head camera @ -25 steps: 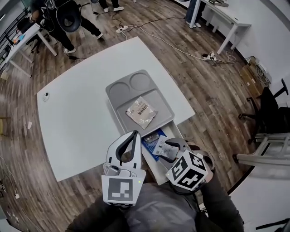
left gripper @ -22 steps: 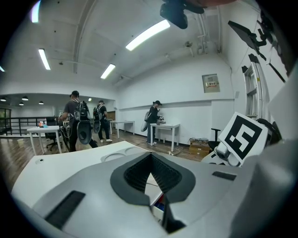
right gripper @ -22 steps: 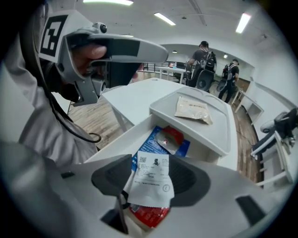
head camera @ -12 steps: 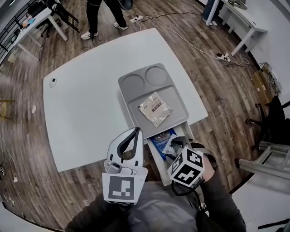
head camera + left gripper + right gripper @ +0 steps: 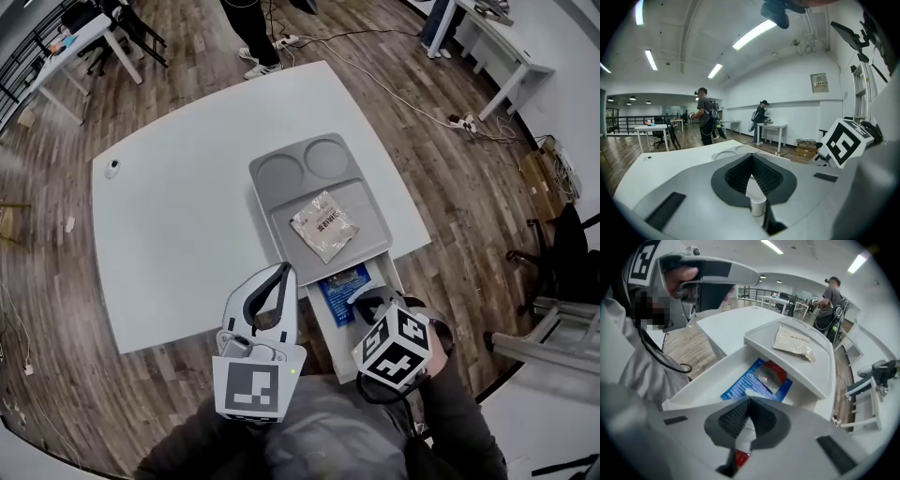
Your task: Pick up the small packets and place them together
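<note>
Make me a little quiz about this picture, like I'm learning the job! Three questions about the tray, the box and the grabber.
1. Pick one: what lies on the gray tray? A) one packet B) three packets C) a cup
2. True or false: the white box has nothing in it.
3. Fill the gap: the right gripper is shut on a small ____.

Key
1. A: one pale packet.
2. False: a blue sheet and a red-and-silver packet lie in it.
3. Packet: the jaws have just closed on a small packet, white with some red.
</note>
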Demonstrator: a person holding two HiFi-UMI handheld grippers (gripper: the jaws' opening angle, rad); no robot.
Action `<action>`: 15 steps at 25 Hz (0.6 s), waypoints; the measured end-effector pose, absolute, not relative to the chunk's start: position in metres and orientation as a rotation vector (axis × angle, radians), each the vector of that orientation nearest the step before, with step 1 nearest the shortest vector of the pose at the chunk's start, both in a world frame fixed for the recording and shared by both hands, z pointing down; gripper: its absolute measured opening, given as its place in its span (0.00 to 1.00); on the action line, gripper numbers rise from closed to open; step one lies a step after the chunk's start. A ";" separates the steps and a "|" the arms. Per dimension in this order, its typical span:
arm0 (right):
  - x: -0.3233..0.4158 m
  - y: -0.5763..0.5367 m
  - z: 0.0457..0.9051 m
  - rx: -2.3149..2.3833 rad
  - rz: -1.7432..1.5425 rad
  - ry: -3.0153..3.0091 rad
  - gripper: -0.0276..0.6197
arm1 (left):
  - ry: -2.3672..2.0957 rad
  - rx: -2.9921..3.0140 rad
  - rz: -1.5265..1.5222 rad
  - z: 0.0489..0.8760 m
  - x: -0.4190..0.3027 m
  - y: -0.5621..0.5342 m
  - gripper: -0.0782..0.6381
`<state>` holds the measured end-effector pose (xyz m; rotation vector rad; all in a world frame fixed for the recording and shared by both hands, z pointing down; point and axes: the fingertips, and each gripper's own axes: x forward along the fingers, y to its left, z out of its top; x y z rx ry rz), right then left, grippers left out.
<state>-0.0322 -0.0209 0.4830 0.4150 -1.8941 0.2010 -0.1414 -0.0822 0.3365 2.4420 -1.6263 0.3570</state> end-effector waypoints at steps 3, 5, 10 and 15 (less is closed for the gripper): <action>-0.033 -0.020 0.459 0.464 0.189 -1.946 0.05 | -1.630 2.453 0.339 0.331 -0.140 -0.082 0.10; -0.033 -0.022 0.441 0.507 0.184 -1.989 0.05 | -1.633 2.463 0.327 0.327 -0.138 -0.081 0.10; -0.037 -0.030 0.394 0.605 0.125 -2.066 0.05 | -1.629 2.514 0.290 0.313 -0.135 -0.079 0.10; -0.045 -0.041 0.364 0.647 0.060 -2.109 0.05 | -1.643 2.536 0.253 0.300 -0.135 -0.079 0.10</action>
